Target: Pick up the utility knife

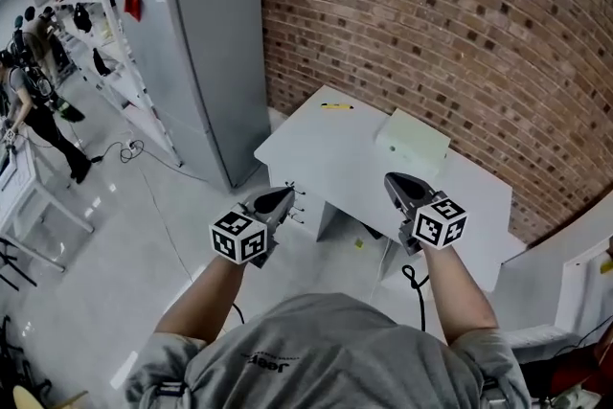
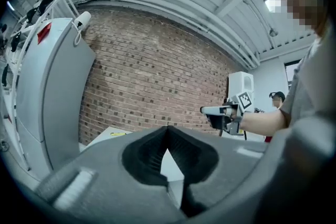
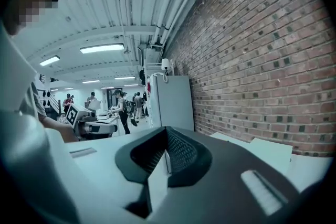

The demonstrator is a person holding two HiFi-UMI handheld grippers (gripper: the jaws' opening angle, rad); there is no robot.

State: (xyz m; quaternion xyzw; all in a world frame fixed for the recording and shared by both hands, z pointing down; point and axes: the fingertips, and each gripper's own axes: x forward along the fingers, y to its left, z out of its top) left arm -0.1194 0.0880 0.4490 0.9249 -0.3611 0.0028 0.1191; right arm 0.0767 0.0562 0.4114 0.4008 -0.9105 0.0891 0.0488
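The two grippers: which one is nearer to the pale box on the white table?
The right gripper, just before the pale box; the left gripper is off by the table's left corner.

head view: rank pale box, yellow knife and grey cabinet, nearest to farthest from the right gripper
1. pale box, on the table just ahead of the right gripper
2. yellow knife, near the table's far left corner
3. grey cabinet, off to the left

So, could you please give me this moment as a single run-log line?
left gripper: shut, empty | right gripper: shut, empty | knife: on table, far corner, untouched | box: on table
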